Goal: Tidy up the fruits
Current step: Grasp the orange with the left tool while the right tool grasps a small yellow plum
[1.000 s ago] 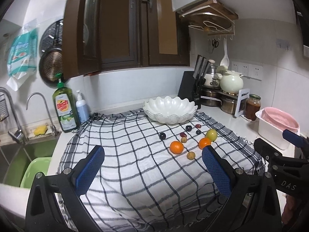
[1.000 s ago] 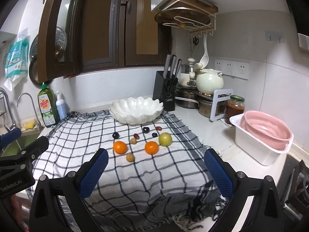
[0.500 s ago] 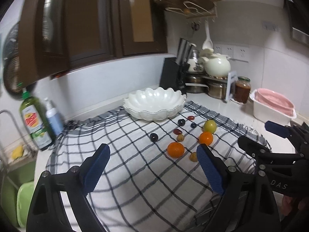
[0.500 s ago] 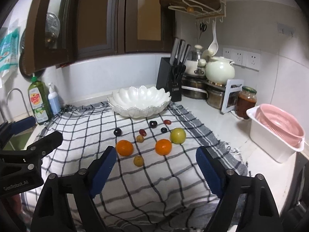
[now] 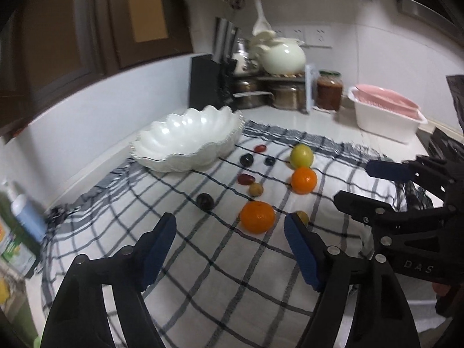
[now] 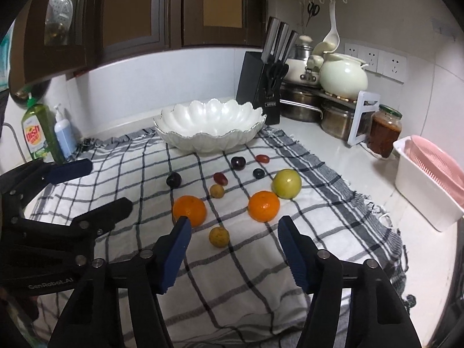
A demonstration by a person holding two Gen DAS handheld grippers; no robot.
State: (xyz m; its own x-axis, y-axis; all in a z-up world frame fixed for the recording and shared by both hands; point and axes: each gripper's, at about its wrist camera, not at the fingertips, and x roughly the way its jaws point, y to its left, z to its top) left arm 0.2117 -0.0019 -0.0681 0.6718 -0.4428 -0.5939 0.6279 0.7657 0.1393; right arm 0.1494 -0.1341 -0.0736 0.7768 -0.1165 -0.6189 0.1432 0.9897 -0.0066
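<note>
Nine fruits lie on the checked cloth (image 6: 290, 249), near a white bowl (image 6: 210, 129) at its far edge: two oranges (image 6: 190, 210) (image 6: 264, 206), a green fruit (image 6: 286, 183) and smaller ones. Left gripper (image 5: 229, 243) and right gripper (image 6: 232, 246) hover over the cloth's near part; their jaws have just been closing yet stand apart, nothing between them.

Both tools have come nearer the scalloped white ceramic bowl (image 6: 209, 125) and the fruit before it. The black left gripper with blue pads (image 5: 229, 239) has just been closing, nothing between its jaws; so has the matching right gripper (image 6: 233, 242), likewise empty.
</note>
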